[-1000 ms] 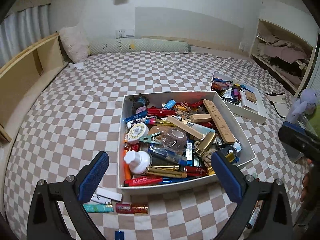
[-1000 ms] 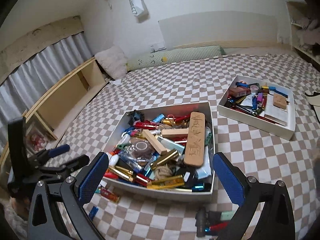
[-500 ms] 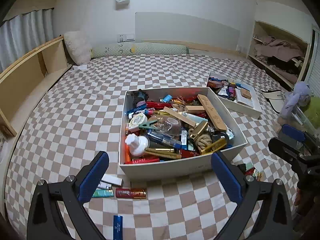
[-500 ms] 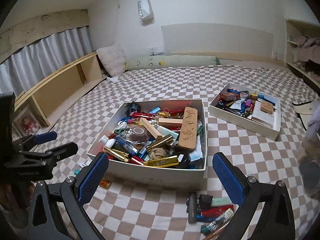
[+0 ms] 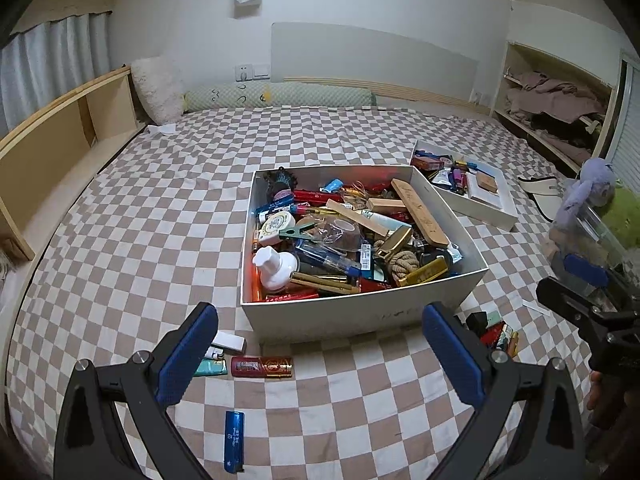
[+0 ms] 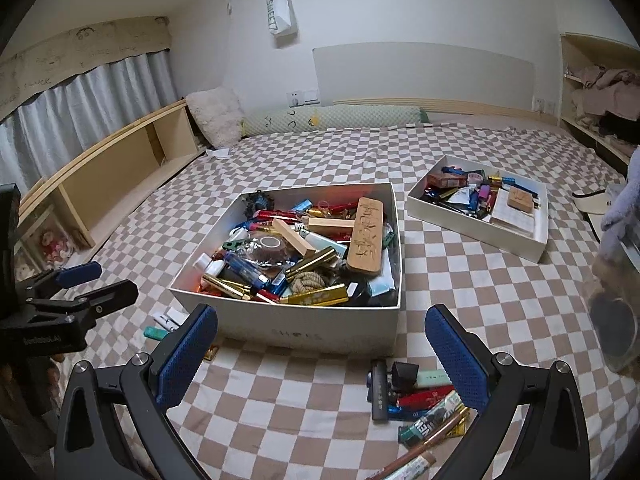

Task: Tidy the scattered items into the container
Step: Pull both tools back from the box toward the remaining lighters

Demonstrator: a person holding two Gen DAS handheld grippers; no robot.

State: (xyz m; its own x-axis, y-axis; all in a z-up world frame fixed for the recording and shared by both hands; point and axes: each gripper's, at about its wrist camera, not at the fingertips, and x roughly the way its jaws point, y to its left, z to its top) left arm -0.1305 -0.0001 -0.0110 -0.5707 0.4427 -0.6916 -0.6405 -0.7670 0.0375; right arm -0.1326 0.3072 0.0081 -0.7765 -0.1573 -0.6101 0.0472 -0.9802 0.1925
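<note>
Scattered items (image 6: 416,404) are left on the bedspread beside the full container (image 5: 360,312); both grippers (image 5: 320,344) (image 6: 320,344) are held spread, empty. Pickup probably follows.

Dim, even indoor light; sharp centre, fisheye-warped, perhaps vignetted edges.

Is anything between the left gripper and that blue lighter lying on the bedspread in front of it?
Nothing visible: the left gripper is open and empty, and only bare checkered bedspread lies before the blue lighter, which lies apart from other loose items.
</note>
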